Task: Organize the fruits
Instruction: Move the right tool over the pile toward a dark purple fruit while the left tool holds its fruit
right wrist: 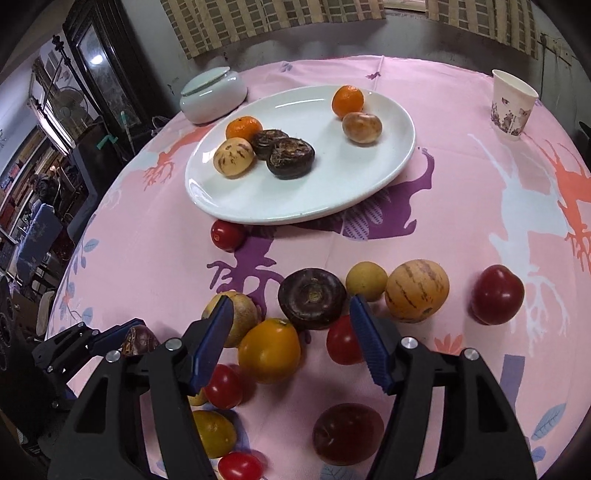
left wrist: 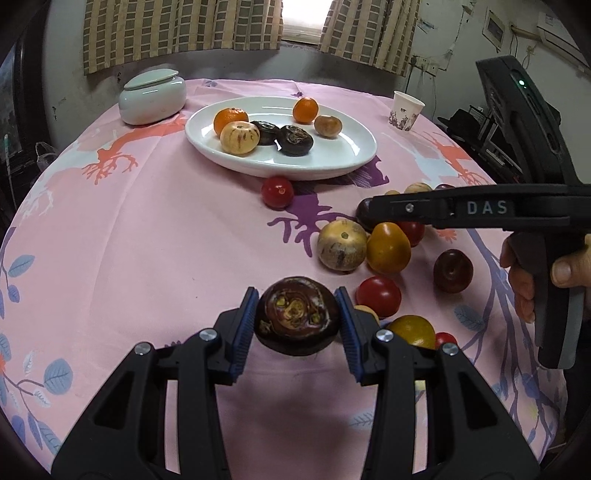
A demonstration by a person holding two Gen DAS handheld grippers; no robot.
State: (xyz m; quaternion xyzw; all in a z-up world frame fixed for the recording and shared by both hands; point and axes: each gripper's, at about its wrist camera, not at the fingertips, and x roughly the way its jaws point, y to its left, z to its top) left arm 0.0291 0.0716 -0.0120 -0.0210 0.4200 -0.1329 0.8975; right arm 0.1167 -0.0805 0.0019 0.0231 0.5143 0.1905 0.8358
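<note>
Lived-in home, prob. dining rm: curtains (left wrist: 177,29) at window, printed tablecloth (left wrist: 147,240), dark wood cabinet (right wrist: 107,59) w/ mirror.

The plate (right wrist: 388,162) sits at the centre of the worktop (right wrist: 443,229) and holds six fruits. The lidded jar (right wrist: 212,92) stands behind it to the left, the paper cup (right wrist: 511,107) to the right. Loose fruits (right wrist: 417,290) lie in front of the plate.

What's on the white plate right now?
On the white plate: two oranges, two dark water chestnuts, a striped pale fruit and a tan fruit. Nothing looks hidden.
</note>
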